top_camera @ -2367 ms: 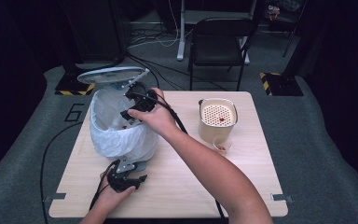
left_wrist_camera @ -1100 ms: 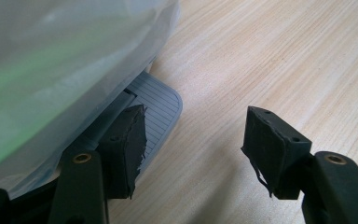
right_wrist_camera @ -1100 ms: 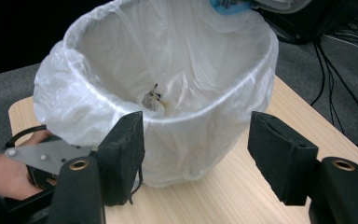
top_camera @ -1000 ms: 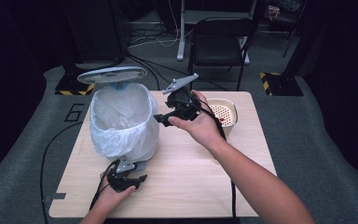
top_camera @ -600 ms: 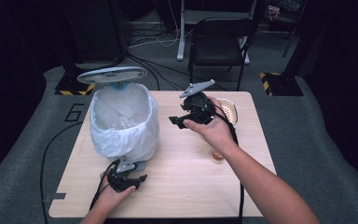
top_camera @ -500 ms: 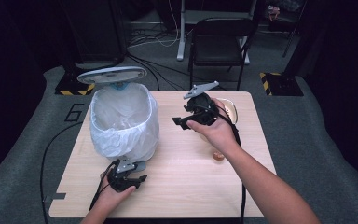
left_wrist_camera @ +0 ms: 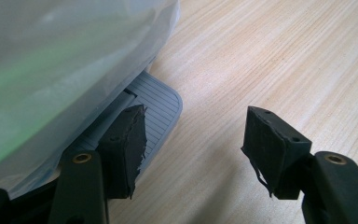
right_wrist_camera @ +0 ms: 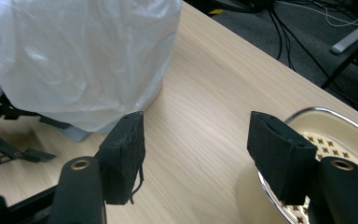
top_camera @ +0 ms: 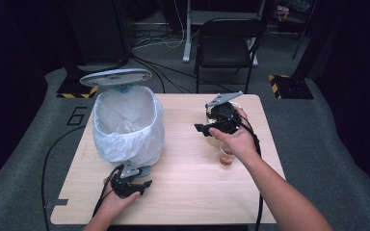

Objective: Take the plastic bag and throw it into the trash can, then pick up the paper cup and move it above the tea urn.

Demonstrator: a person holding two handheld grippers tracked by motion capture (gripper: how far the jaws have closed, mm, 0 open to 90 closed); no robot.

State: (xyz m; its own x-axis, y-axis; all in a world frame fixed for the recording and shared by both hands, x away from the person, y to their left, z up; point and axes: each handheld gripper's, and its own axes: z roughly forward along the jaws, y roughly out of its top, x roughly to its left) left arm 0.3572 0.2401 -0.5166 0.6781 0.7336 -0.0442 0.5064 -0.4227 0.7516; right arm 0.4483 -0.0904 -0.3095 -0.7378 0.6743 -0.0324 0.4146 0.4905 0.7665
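Note:
A pedal bin (top_camera: 125, 126) lined with a white plastic bag stands at the table's left, its grey lid (top_camera: 115, 77) raised. My left gripper (top_camera: 137, 182) is low at the bin's front, open, its left jaw resting on the grey ribbed pedal (left_wrist_camera: 154, 106) under the bag (left_wrist_camera: 51, 56). My right gripper (top_camera: 201, 129) hovers open and empty to the right of the bin, pointing left, over a cream container (right_wrist_camera: 324, 122) with a patterned insert. Between its jaws lies bare wood; the bag (right_wrist_camera: 84, 56) is beyond them.
A small clear cup (top_camera: 226, 157) with something brown in it stands beside my right hand. The wooden table (top_camera: 183, 192) has free room in front and in the middle. A black chair (top_camera: 226, 43) and floor cables lie beyond the far edge.
My right gripper has swung from over the bin's mouth to the right and down to the cream container. The left gripper has stayed at the pedal, and the lid has stayed up.

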